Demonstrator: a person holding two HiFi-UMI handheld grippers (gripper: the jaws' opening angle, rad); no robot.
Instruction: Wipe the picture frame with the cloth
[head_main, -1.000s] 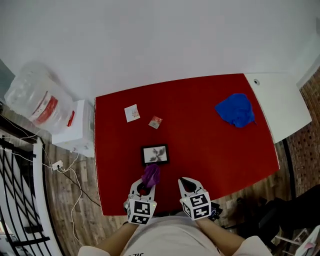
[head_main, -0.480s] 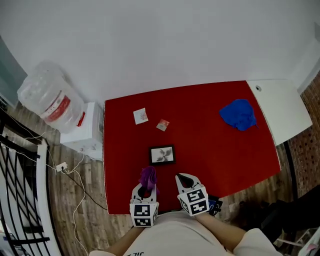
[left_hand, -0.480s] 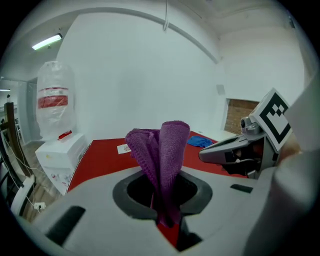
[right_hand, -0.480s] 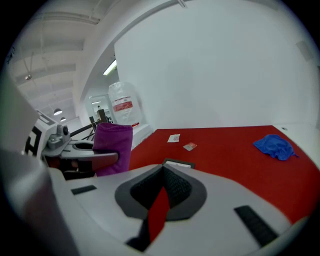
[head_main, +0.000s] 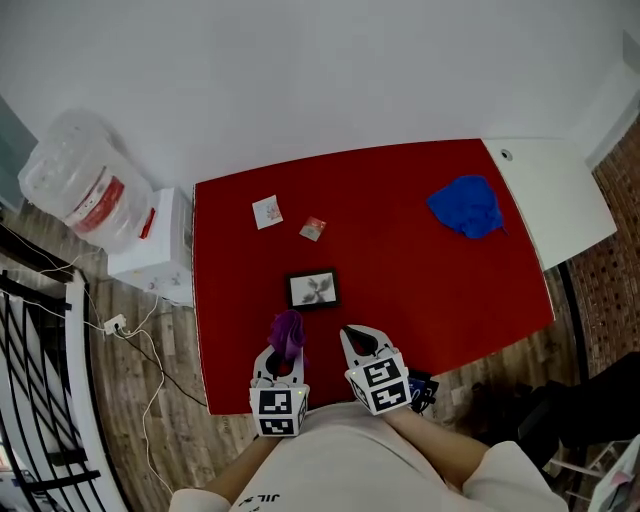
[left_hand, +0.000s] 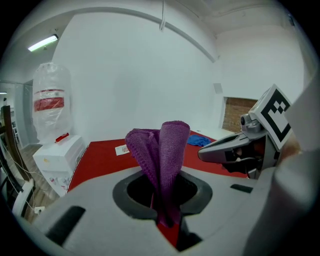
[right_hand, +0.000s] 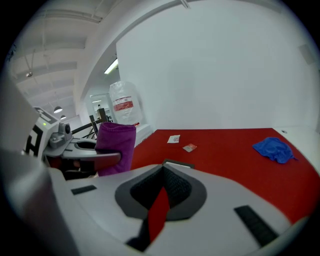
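The small black picture frame (head_main: 313, 289) lies flat on the red table (head_main: 420, 270), and its dark edge (right_hand: 177, 163) shows just beyond the right jaws. My left gripper (head_main: 283, 352) is shut on a folded purple cloth (head_main: 286, 332), which stands upright between its jaws (left_hand: 165, 160) a little short of the frame, to its near left. My right gripper (head_main: 356, 340) hovers beside it near the table's front edge, jaws together with nothing in them (right_hand: 162, 170). The purple cloth (right_hand: 116, 147) sits to the left in the right gripper view.
A crumpled blue cloth (head_main: 468, 207) lies at the far right of the table. Two small cards (head_main: 266, 212) (head_main: 313, 229) lie beyond the frame. A white box (head_main: 150, 245) with a water bottle (head_main: 75, 185) stands left of the table. A white tabletop (head_main: 550, 190) adjoins on the right.
The left gripper with the purple cloth has drawn back from the frame's near edge toward the person. The right gripper stays beside it, and the head camera has shifted.
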